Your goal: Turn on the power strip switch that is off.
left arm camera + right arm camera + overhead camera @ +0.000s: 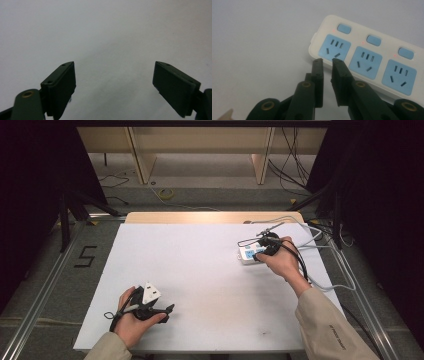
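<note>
Beside right gripper (327, 60), slightly parted and empty: power strip (372, 60); left gripper (113, 75) released over bare table (200, 270).

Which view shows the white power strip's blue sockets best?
The right gripper view: the white power strip with blue sockets shows three sockets, switches and red lights close up. In the high view it is small and partly behind the hand.

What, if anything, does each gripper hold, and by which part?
Nothing is held. The right gripper has a small gap between its jaws, tips at the power strip's near edge. The left gripper stands wide open over the bare table.
</note>
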Action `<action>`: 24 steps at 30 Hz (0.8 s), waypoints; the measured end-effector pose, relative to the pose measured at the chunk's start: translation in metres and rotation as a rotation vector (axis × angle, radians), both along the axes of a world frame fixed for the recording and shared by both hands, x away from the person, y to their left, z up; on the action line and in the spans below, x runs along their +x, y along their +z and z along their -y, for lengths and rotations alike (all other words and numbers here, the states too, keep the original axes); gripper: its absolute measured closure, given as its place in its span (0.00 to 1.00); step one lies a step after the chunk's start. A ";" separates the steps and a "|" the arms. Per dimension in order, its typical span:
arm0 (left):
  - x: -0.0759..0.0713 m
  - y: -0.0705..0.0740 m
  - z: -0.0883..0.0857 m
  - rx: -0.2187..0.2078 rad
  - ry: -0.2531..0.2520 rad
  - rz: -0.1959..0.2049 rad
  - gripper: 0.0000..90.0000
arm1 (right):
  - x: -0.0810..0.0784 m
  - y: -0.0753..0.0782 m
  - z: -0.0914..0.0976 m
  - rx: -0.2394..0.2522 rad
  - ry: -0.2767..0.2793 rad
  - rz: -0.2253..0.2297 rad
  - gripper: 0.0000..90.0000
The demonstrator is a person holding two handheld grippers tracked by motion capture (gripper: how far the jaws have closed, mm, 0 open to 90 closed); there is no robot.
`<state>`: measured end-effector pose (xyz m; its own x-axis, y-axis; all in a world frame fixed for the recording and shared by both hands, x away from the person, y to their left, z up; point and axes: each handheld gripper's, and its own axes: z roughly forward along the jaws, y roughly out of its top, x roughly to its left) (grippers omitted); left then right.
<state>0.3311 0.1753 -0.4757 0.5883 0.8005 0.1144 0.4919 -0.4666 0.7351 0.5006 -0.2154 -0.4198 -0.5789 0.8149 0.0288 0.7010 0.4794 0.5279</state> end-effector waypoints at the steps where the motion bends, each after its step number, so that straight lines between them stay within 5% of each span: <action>1: 0.000 0.000 0.000 0.002 -0.001 0.001 0.20 | -0.002 0.000 0.001 0.007 0.003 0.004 0.87; 24: 0.000 -0.001 -0.001 0.006 -0.002 0.001 0.20 | -0.044 -0.008 0.014 0.054 0.035 0.043 0.78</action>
<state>0.3316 0.1763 -0.4763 0.5894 0.7989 0.1198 0.4903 -0.4717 0.7329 0.4566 -0.2297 -0.4278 -0.6084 0.7922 0.0469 0.6607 0.4729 0.5830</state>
